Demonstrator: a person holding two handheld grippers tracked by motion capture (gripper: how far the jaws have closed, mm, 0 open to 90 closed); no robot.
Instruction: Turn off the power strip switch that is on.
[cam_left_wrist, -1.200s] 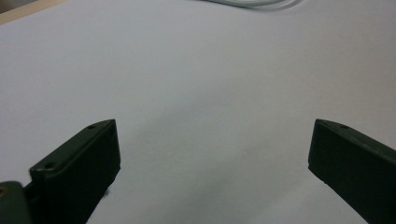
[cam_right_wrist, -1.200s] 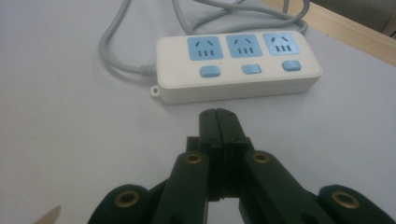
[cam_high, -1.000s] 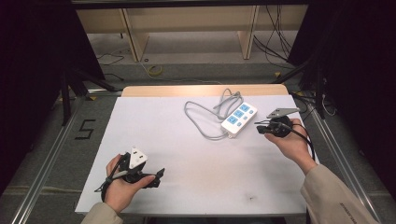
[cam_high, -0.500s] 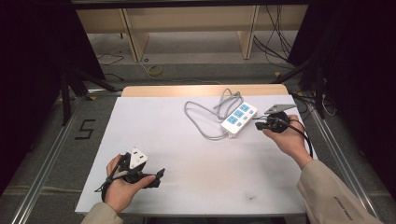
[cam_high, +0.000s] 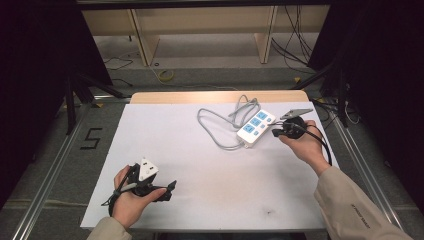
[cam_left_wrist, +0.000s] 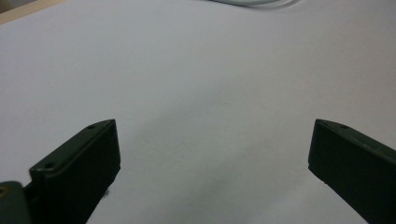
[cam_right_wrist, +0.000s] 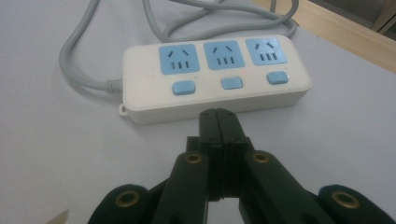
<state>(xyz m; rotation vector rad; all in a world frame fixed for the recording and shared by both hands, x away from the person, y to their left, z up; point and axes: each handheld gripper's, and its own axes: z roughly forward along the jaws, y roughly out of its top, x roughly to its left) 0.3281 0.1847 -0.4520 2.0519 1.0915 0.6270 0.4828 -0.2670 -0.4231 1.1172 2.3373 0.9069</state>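
From above, a white power strip lies on the far right part of the white desk, its long axis running diagonally from near-left to far-right, sockets facing up, its grey cable looping off the near-left end. The right tool, jaws pressed together on nothing, sits just beside the strip's right long side. The left tool rests in a hand at the near left corner, well apart from the strip.

From the left tool's camera, its two black jaws stand wide apart over bare desk.

From the right tool's camera, the closed tips point at the strip's long side, just below the middle blue switch. The step appears to be pressing a switch or nudging the strip; done well, it likely calls for keeping the tips together, lifting them over the edge and coming down squarely on one button so the light strip does not slide.
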